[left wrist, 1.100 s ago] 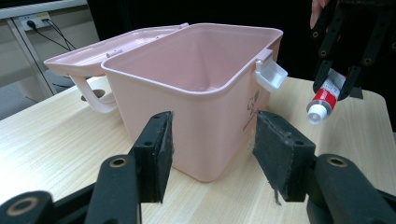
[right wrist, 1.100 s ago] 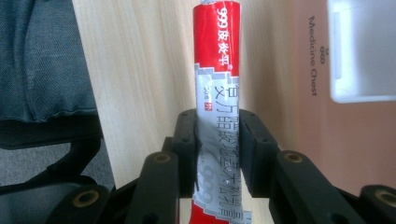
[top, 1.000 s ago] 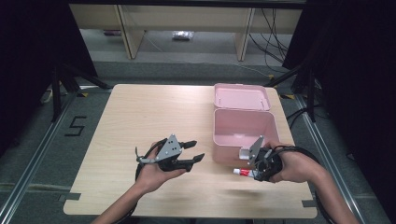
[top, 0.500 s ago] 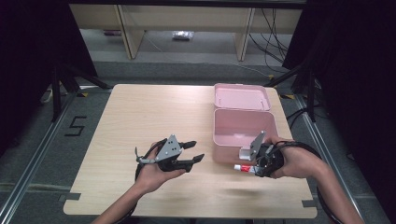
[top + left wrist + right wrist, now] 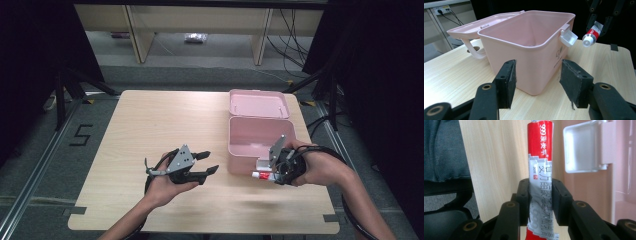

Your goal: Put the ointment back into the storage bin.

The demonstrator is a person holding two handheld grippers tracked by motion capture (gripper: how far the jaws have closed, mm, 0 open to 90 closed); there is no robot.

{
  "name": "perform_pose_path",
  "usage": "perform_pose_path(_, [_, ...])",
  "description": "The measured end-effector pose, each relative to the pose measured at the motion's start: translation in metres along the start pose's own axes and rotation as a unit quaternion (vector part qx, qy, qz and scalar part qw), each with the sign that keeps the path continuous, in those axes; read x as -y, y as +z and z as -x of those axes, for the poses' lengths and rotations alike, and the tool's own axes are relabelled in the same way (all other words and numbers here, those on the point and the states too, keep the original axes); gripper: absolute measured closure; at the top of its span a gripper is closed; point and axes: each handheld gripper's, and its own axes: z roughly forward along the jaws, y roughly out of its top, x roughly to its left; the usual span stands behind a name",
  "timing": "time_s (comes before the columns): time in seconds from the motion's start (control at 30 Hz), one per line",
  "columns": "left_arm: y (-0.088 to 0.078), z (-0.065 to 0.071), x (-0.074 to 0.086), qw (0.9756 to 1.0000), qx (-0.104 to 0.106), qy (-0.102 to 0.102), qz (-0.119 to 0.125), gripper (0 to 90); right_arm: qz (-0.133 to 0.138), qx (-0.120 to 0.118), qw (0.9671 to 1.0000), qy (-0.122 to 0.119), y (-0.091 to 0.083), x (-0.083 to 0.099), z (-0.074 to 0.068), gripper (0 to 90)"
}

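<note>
A red and white tube [image 5: 540, 157] with a white cap [image 5: 587, 41] is clamped crosswise in my right gripper [image 5: 541, 187], which is shut on its lower half. In the high view the tube [image 5: 262, 175] hangs just in front of the open pink box [image 5: 245, 160], beside the box's white latch [image 5: 582, 150], and my right gripper [image 5: 271, 174] is at the table's right front. My left gripper [image 5: 210, 162] rests left of the box with its jaws apart and nothing between them. Its own view looks at the box's front corner [image 5: 536, 62] through the open left gripper [image 5: 538, 71].
The box's lid [image 5: 259, 104] lies folded back flat behind it, with a pink handle [image 5: 471, 48] at the side. Bare wooden tabletop [image 5: 150, 125] stretches to the left and rear. The table's right edge [image 5: 320, 165] is close to my right hand.
My right gripper has carried the tube a little farther from the table's front edge, closer to the box's front wall. The left gripper has stayed put.
</note>
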Motion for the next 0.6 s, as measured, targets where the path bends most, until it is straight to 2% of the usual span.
perform_pose_path(0.03, [0.000,0.000,0.000,1.0000,0.001,0.000,0.003,46.0,0.007,-0.003,0.9998,-0.020,0.000,-0.001,0.003,71.4])
perform_pose_path(0.07, [0.001,-0.001,0.000,1.0000,0.006,0.003,0.006,46.0,0.007,-0.003,0.9998,-0.017,0.000,0.000,0.004,71.4])
perform_pose_path(0.17, [0.000,0.000,0.000,1.0000,0.000,0.000,0.000,46.0,0.006,0.003,0.9999,-0.013,-0.004,-0.001,0.004,71.4])
perform_pose_path(0.2, [0.000,0.000,0.000,1.0000,0.000,0.000,0.000,46.0,0.002,0.003,1.0000,0.002,-0.005,-0.001,0.003,71.4])
perform_pose_path(0.23, [0.000,0.000,0.000,1.0000,0.001,0.000,0.001,46.0,0.006,0.003,0.9999,-0.016,-0.005,-0.001,0.005,71.4])
perform_pose_path(0.27, [0.001,0.000,0.000,1.0000,0.002,0.000,0.003,46.0,0.009,0.002,0.9997,-0.024,-0.006,-0.001,0.008,71.4])
perform_pose_path(0.3, [0.001,0.000,0.000,1.0000,0.002,0.001,0.002,46.0,0.001,0.007,1.0000,0.001,-0.009,-0.001,0.006,71.4])
perform_pose_path(0.4, [0.002,0.000,0.000,1.0000,0.006,0.000,0.007,45.9,0.002,0.008,1.0000,-0.001,-0.011,-0.002,0.008,71.4])
perform_pose_path(0.43, [0.000,0.001,0.000,1.0000,0.001,0.001,0.001,45.9,0.006,0.005,0.9998,-0.016,-0.011,-0.002,0.011,71.4])
perform_pose_path(0.5, [0.000,0.000,-0.001,1.0000,0.001,0.001,0.001,45.9,0.002,0.010,0.9999,-0.003,-0.014,-0.003,0.010,71.4])
perform_pose_path(0.6, [0.000,0.000,0.000,1.0000,0.000,0.000,0.000,45.9,0.000,0.012,0.9999,-0.005,-0.016,-0.003,0.012,71.4])
